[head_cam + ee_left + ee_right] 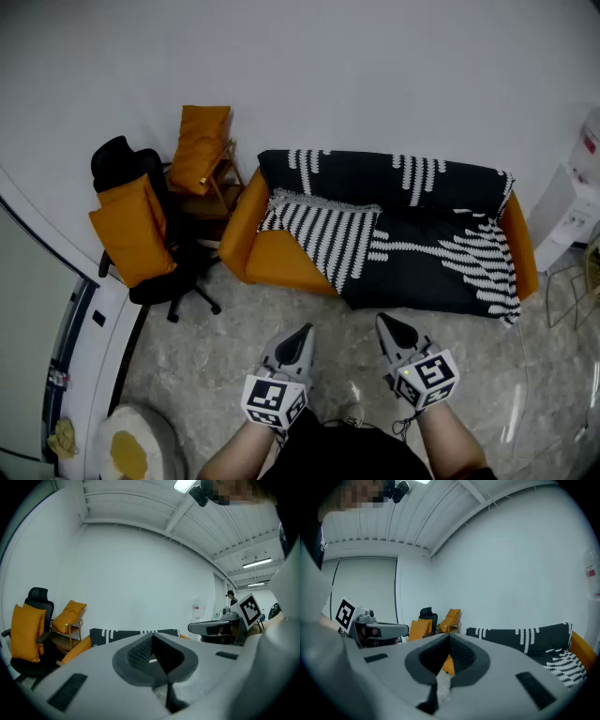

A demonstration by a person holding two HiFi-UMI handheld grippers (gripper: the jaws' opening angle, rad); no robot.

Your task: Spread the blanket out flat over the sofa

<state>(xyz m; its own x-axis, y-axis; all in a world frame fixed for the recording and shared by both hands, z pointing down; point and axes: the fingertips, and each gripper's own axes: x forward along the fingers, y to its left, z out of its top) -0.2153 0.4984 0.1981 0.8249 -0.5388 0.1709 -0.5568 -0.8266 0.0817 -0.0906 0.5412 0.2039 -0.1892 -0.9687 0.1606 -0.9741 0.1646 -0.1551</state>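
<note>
An orange sofa (272,258) stands against the white wall. A black blanket with white patterns (422,234) covers its back and most of the seat. At the seat's left the blanket's corner (323,230) is folded over, striped side up, and orange seat shows beside it. Both grippers hover over the floor in front of the sofa, apart from it. My left gripper (304,331) is shut and empty; my right gripper (385,322) is shut and empty too. The left gripper view shows closed jaws (152,637) and the blanket (117,633) beyond. The right gripper view shows closed jaws (449,638) and the blanket (525,637).
A black office chair with orange cushions (141,225) stands left of the sofa, and a wooden stool with another orange cushion (202,150) behind it. A water dispenser (572,202) and a wire rack (586,281) stand at the right. A person (230,597) stands far off.
</note>
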